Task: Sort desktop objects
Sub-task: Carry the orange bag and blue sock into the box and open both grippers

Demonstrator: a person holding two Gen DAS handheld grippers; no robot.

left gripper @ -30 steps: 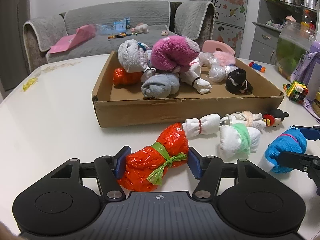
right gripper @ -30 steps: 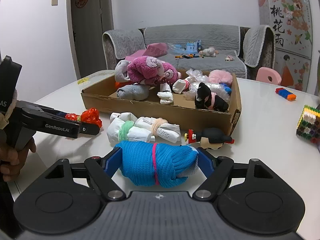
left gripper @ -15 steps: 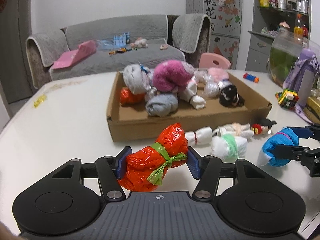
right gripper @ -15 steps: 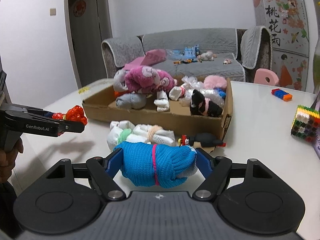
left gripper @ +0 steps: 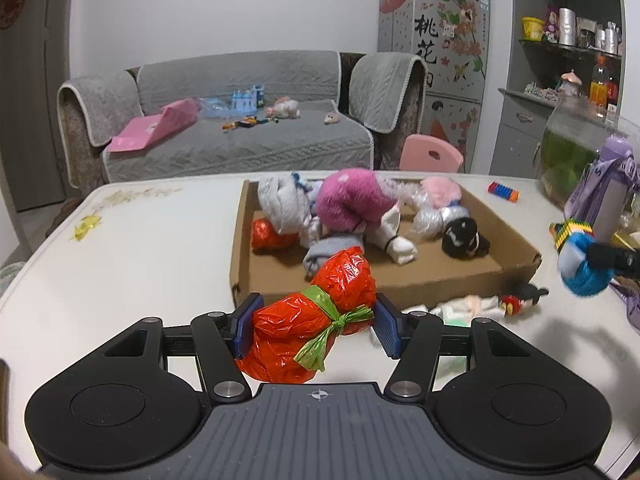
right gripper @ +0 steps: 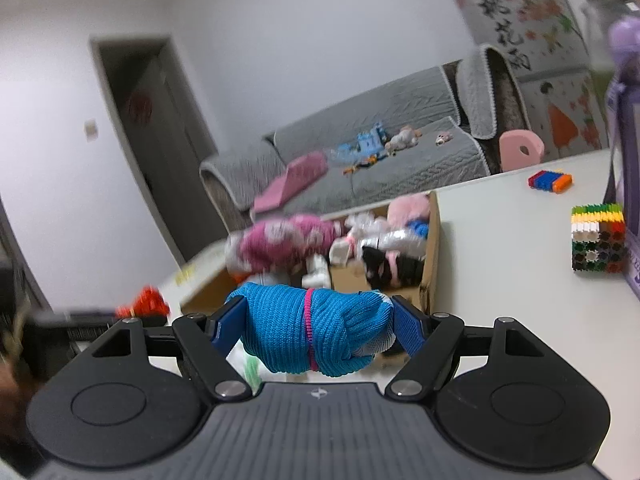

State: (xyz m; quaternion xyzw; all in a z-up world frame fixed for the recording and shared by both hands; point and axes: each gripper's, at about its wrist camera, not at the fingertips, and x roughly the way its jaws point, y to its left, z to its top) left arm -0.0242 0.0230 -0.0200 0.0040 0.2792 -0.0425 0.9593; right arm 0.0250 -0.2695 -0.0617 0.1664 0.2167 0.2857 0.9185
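Both bundles have risen off the bench since the earlier frames, and the right view has rolled, so the room now sits tilted. Red bundle (left gripper: 316, 316), tied with a green strip, lies crosswise between the left gripper's (left gripper: 316, 330) blue fingers (left gripper: 246, 326); each pad presses an end, so it is clenched on the bundle, which hangs clear of the bench (left gripper: 140, 272) just before the box (left gripper: 400, 284). Blue bundle (right gripper: 312, 328), banded in pink, lies crosswise between the right gripper's (right gripper: 314, 330) fingers (right gripper: 408, 330), gripped at both ends and held above the bench near the box's corner. From the left view it appears at far right, aloft and blurred (left gripper: 584, 268). Inside the box lie a pink plush (left gripper: 352, 204), grey and white bundles and a black toy (left gripper: 464, 238). On the bench beside the box's near wall lie a white bundle (left gripper: 468, 306) and a small red-and-black figure (left gripper: 524, 296). A block cube (right gripper: 598, 238) stands well to the right.
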